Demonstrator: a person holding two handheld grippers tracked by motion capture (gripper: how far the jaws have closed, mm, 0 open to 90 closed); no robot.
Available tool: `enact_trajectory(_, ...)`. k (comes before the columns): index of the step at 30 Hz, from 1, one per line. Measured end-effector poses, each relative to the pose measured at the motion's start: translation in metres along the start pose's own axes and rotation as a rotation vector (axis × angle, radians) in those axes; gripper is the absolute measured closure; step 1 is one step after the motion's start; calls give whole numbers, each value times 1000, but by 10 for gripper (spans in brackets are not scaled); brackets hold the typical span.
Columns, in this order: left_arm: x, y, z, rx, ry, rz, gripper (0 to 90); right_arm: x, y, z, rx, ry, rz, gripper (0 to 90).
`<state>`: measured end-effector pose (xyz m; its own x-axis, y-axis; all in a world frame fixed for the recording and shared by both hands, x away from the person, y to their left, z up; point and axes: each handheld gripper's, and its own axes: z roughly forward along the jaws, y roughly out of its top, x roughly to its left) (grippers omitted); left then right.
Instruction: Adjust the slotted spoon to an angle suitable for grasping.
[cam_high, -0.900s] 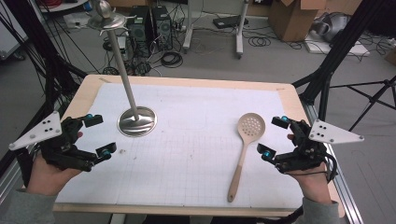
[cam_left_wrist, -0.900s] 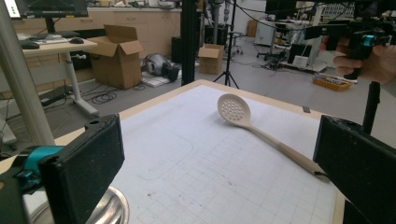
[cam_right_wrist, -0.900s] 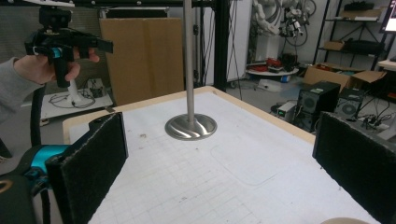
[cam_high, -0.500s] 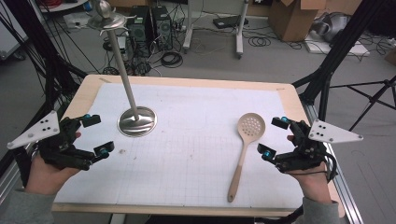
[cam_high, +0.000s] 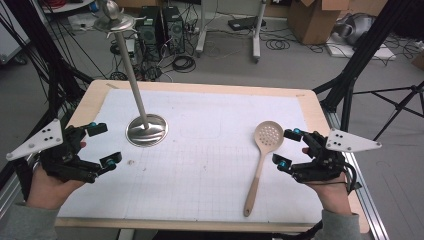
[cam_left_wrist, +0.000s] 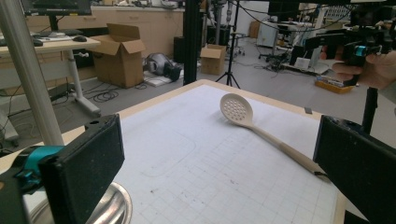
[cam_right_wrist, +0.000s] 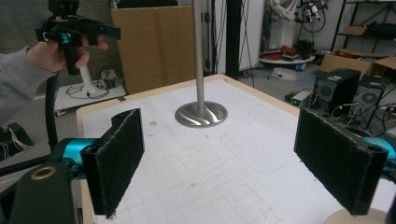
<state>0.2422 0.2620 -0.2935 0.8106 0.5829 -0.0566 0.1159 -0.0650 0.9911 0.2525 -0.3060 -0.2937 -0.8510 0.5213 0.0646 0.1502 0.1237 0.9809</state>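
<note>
A beige slotted spoon (cam_high: 260, 165) lies on the white gridded mat right of centre, its round head toward the far side, and it also lies across the left gripper view (cam_left_wrist: 261, 128). A metal stand (cam_high: 146, 130) with a round base and a tall leaning pole rises left of centre (cam_right_wrist: 201, 113). My left gripper (cam_high: 105, 144) hovers open at the table's left edge, nothing between its pads (cam_left_wrist: 219, 177). My right gripper (cam_high: 285, 148) is open just right of the spoon's head, apart from it (cam_right_wrist: 229, 163).
The wooden table (cam_high: 310, 100) carries the white mat. Black tripod legs (cam_high: 350, 85) stand by its far right corner and dark poles at the left. Computer towers (cam_high: 160, 25) and cardboard boxes (cam_high: 310, 20) sit on the floor beyond.
</note>
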Motion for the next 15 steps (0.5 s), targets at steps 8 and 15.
enact_trajectory(8,-1,-1,1,7,-4,-2,23,-5,-7,3,27,10,26,178)
enact_trajectory(15,-1,-2,0,13,-2,-2,24,-12,-18,7,57,19,29,303)
